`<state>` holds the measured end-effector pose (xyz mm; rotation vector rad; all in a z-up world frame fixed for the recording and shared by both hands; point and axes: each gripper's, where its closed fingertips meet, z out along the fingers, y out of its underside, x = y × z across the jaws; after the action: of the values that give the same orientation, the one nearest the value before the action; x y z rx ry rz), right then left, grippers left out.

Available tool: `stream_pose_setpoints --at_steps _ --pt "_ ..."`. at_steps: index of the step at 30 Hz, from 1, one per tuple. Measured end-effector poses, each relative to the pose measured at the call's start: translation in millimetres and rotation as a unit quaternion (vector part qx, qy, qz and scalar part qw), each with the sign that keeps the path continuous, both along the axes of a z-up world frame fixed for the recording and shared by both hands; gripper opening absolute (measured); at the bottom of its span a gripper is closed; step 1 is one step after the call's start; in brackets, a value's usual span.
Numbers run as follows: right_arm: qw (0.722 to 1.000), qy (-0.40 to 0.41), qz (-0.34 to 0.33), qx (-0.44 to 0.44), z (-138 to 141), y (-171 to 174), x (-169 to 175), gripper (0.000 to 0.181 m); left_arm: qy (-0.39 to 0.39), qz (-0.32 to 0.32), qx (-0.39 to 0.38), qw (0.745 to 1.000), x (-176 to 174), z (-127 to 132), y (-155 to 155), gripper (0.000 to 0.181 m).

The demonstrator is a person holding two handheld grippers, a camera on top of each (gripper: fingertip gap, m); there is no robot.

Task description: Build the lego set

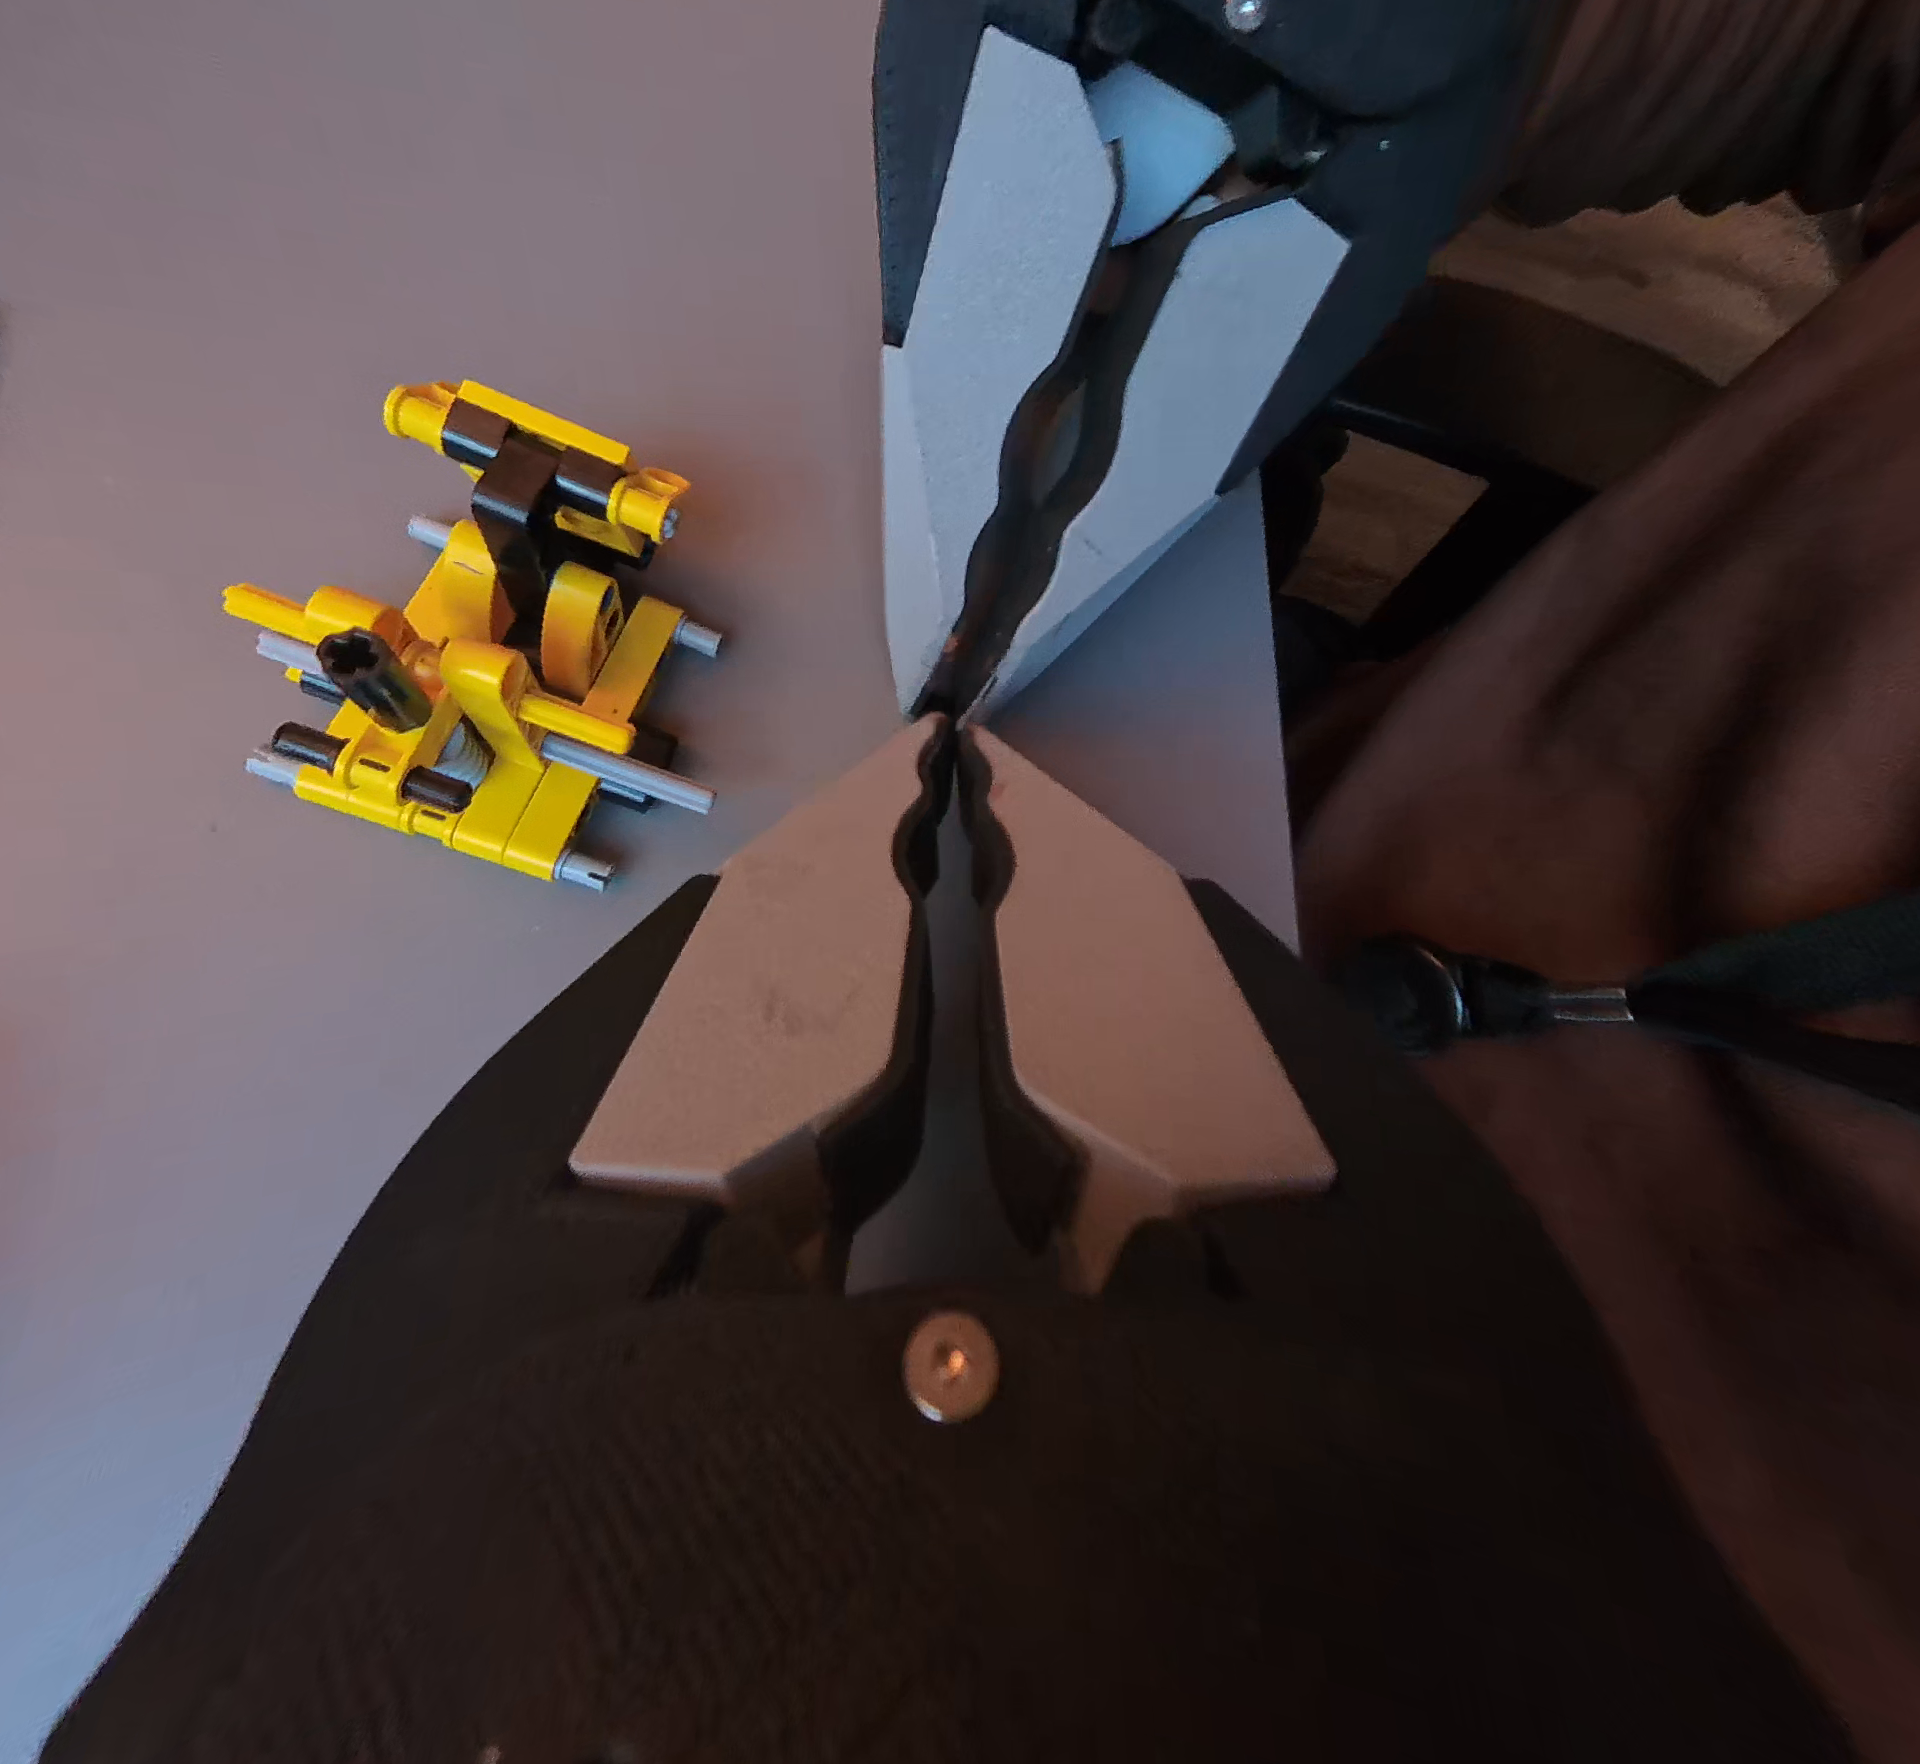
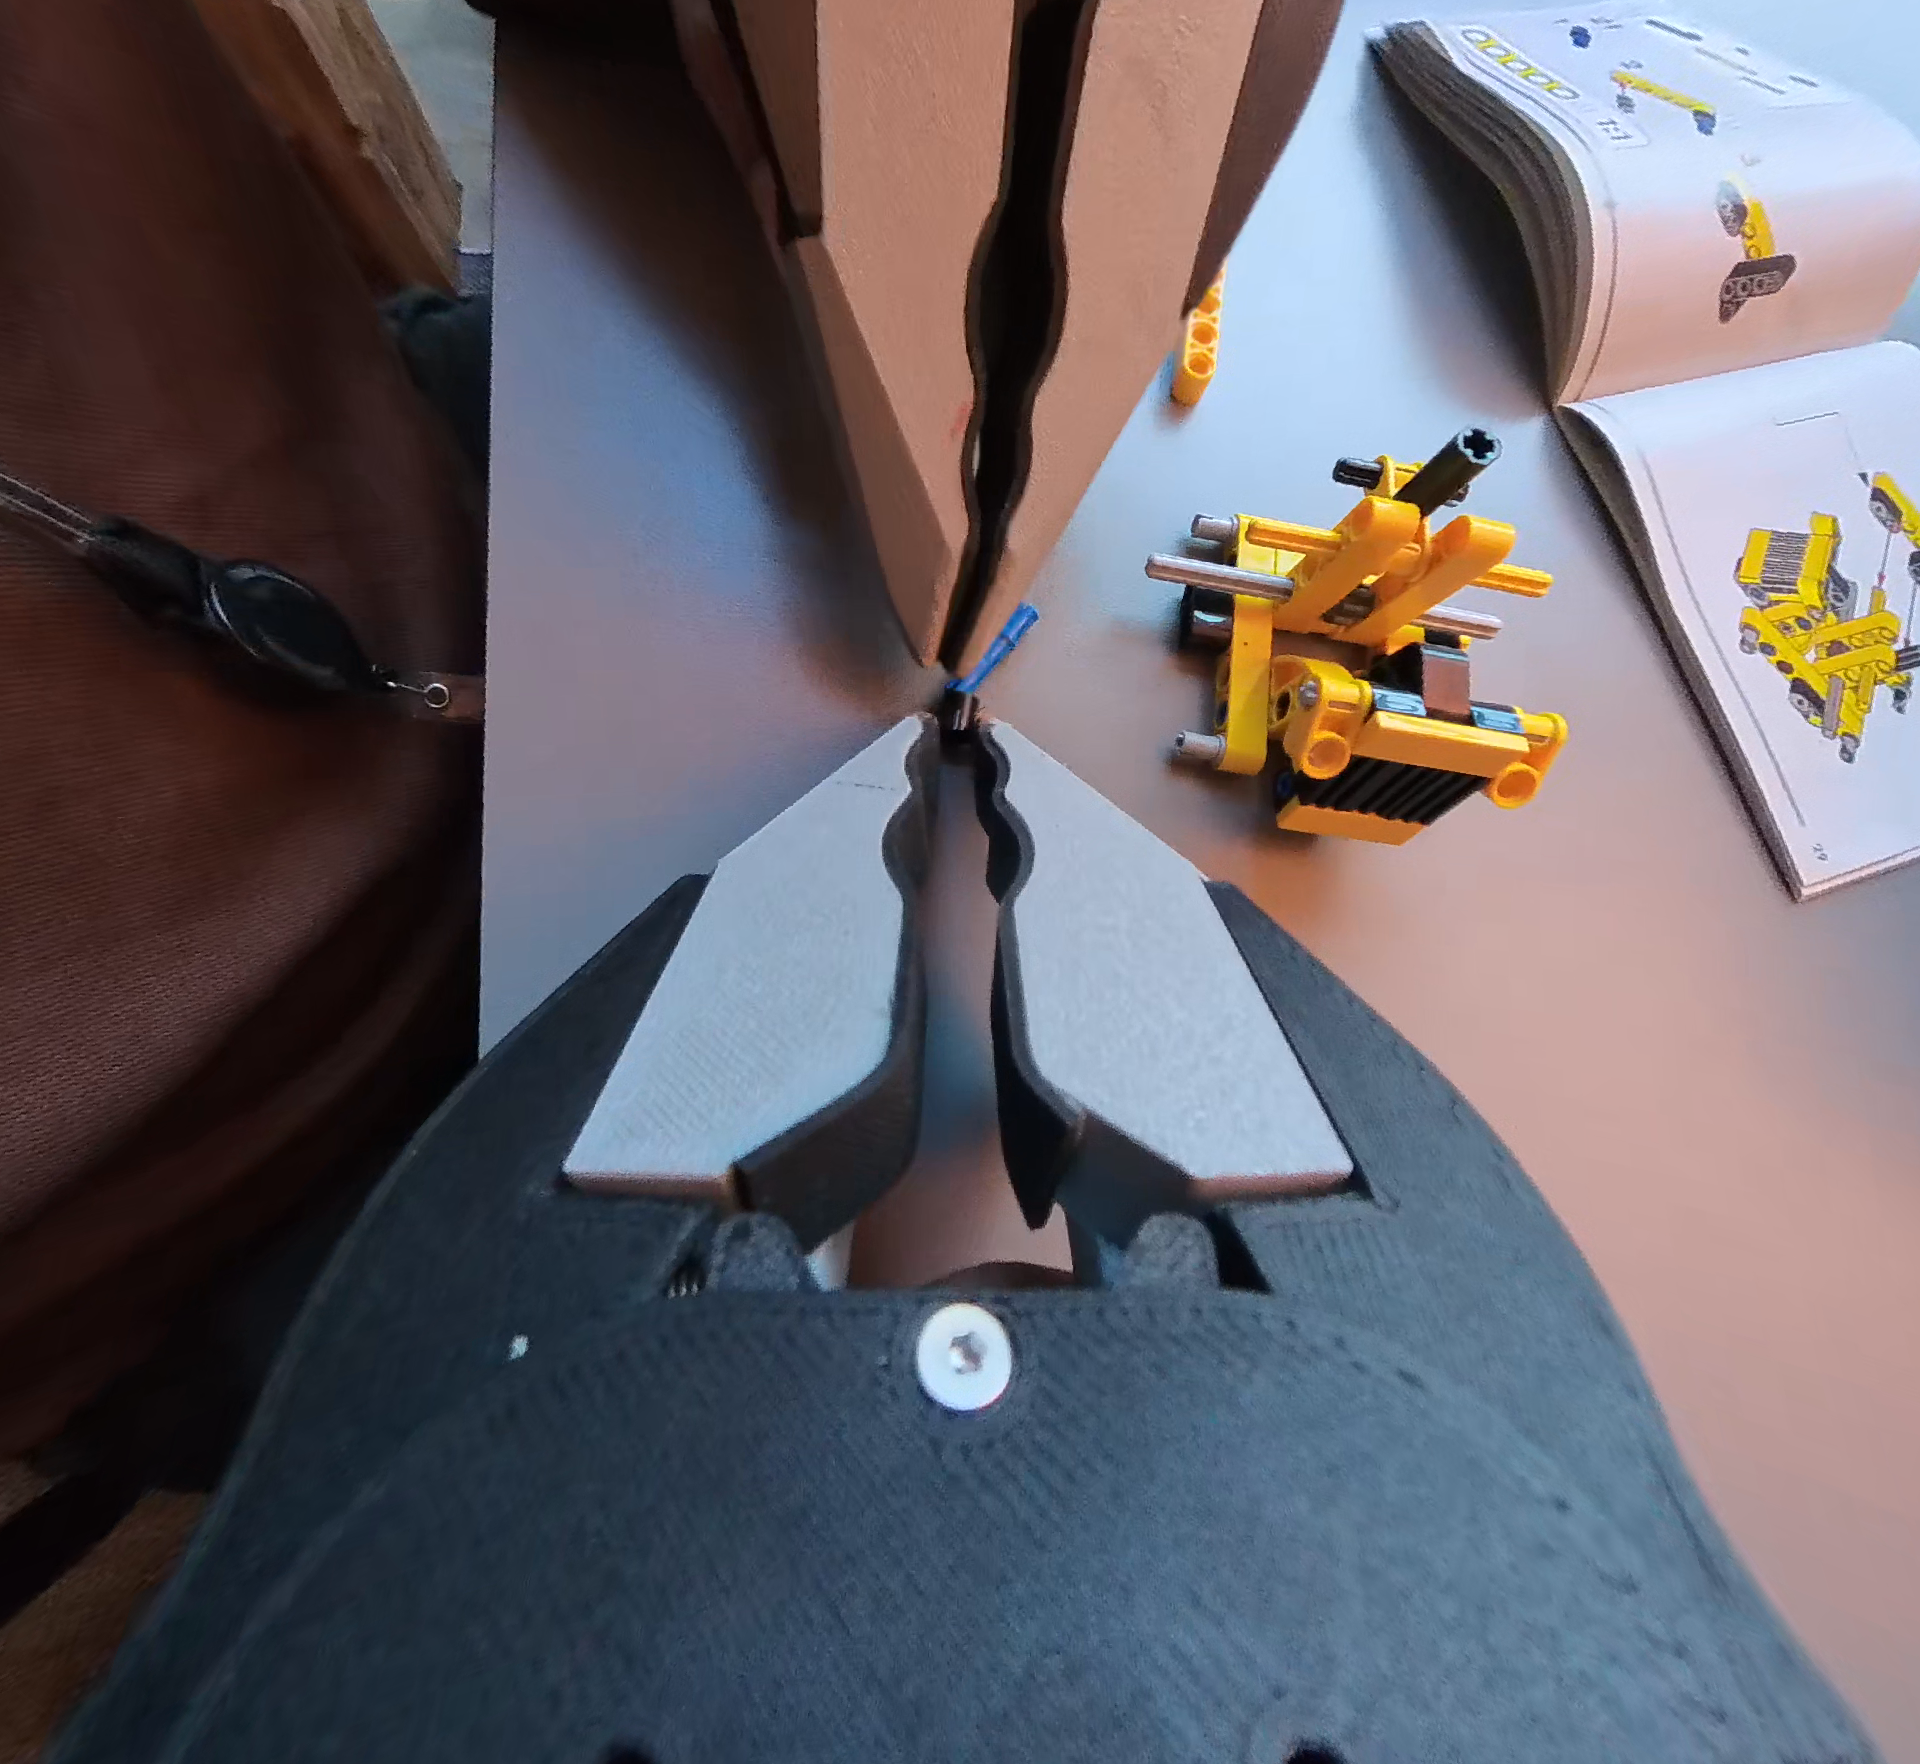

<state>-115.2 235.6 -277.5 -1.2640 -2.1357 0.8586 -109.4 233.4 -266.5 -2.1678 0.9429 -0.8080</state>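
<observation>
My left gripper (image 1: 948, 738) is shut, and its pads meet with nothing showing between them. My right gripper (image 2: 961, 735) is shut on a small black piece (image 2: 961, 720) at its tips. The two grippers meet tip to tip above the table's near edge; the right gripper (image 1: 954, 698) comes in from the top of the left wrist view, the left gripper (image 2: 954, 660) from the top of the right wrist view. A blue pin (image 2: 997, 649) sticks out sideways from the meeting point, its low end at the black piece. The yellow and black lego model (image 1: 468, 665) (image 2: 1371, 654) lies on the table.
An open instruction booklet (image 2: 1714, 208) lies beyond the model. A loose yellow beam (image 2: 1200, 343) lies partly behind the left gripper. A person's brown clothing (image 2: 208, 779) with a black strap clip (image 2: 260, 613) is at the grey table's edge (image 2: 488, 571). My two grippers' fingertips are within a few centimetres of each other.
</observation>
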Motion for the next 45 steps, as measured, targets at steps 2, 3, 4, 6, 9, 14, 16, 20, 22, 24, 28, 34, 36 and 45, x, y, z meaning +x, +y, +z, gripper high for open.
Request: stream_pose_setpoints --at_steps 2,3,4,6,9,14,16,20,22,24,28,34,36,45 --pt "1.000 -0.001 -0.001 -0.003 0.1 0.2 0.5 0.004 0.009 -0.002 0.004 1.000 -3.7 -1.0 -2.1 0.000" --pt "1.000 -0.002 -0.001 -0.005 0.1 0.2 0.6 0.004 0.019 0.003 0.008 1.000 -7.3 -2.9 -1.0 0.000" --pt "1.000 -0.003 -0.001 -0.006 0.1 0.3 0.6 0.004 0.024 0.005 0.008 1.000 -9.7 -4.1 -1.3 0.001" --pt "1.000 -0.003 -0.001 -0.008 0.1 0.2 0.7 0.004 0.019 0.006 0.007 1.000 -11.0 -2.6 -2.1 0.006" --pt "1.000 -0.004 -0.001 -0.010 0.1 0.2 0.6 0.004 0.016 0.011 0.013 1.000 -14.1 -0.3 0.7 0.008" --pt "1.000 -0.006 -0.001 -0.014 0.1 0.1 0.8 0.004 0.094 -0.018 0.051 0.994 -17.4 -9.7 8.1 0.010" --pt "1.000 -0.007 -0.003 -0.016 0.0 0.7 1.2 0.004 0.117 -0.039 0.061 0.990 -16.6 -10.7 7.2 0.010" --pt "1.000 -0.009 -0.009 -0.021 0.0 3.6 3.0 0.004 0.119 -0.057 0.050 0.990 -15.8 -10.5 5.4 0.010" --pt "1.000 -0.010 -0.009 -0.024 0.0 4.3 4.3 0.004 0.098 -0.058 0.035 0.993 -13.1 -10.2 3.2 0.006" --pt "1.000 -0.012 -0.007 -0.028 0.1 4.5 5.4 0.004 0.082 -0.058 0.030 0.995 -10.1 -10.4 2.5 0.003" --pt "0.999 -0.018 -0.005 -0.042 0.2 4.5 6.3 0.008 0.071 -0.065 0.028 0.995 -4.8 -10.7 0.8 0.003" --pt "0.999 -0.017 -0.002 -0.038 -0.2 5.6 8.4 0.004 0.057 -0.062 0.025 0.996 -6.5 -10.5 0.2 0.002" --pt "0.999 -0.019 0.001 -0.043 -0.2 4.7 8.7 0.004 0.054 -0.064 0.022 0.996 -6.5 -10.5 0.2 0.002" --pt "0.998 -0.028 0.016 -0.060 0.1 4.9 8.0 0.003 0.043 -0.069 0.007 0.997 -6.5 -10.3 0.0 0.002"
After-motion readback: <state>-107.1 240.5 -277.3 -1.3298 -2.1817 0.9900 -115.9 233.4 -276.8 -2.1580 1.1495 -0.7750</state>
